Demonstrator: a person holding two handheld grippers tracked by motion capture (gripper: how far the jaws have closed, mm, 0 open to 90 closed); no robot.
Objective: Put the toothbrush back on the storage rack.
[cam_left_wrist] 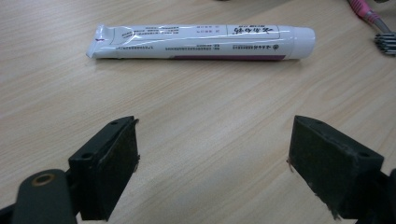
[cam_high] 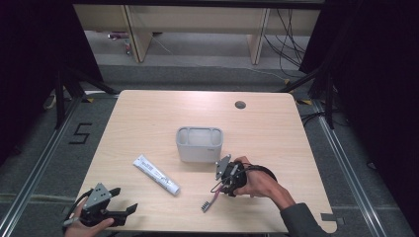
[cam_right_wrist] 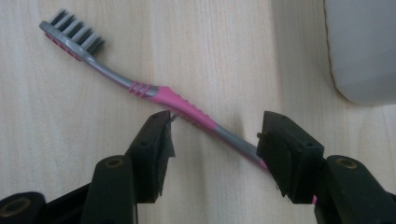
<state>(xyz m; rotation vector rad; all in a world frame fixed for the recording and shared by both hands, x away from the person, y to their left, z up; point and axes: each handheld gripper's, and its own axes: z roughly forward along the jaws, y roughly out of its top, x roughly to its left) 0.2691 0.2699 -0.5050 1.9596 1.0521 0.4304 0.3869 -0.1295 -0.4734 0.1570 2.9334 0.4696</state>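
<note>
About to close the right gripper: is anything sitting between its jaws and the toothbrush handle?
Nothing visible. The right gripper has its open jaws on either side of the toothbrush handle, with bare table around it; the grey container stands off to one side.

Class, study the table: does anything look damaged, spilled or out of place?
Nothing is spilled or broken. The toothpaste tube and toothbrush lie flat on the table, outside the grey holder. One oddity: the tube's tail end is creased. The right gripper straddles the brush handle, jaws open.
</note>
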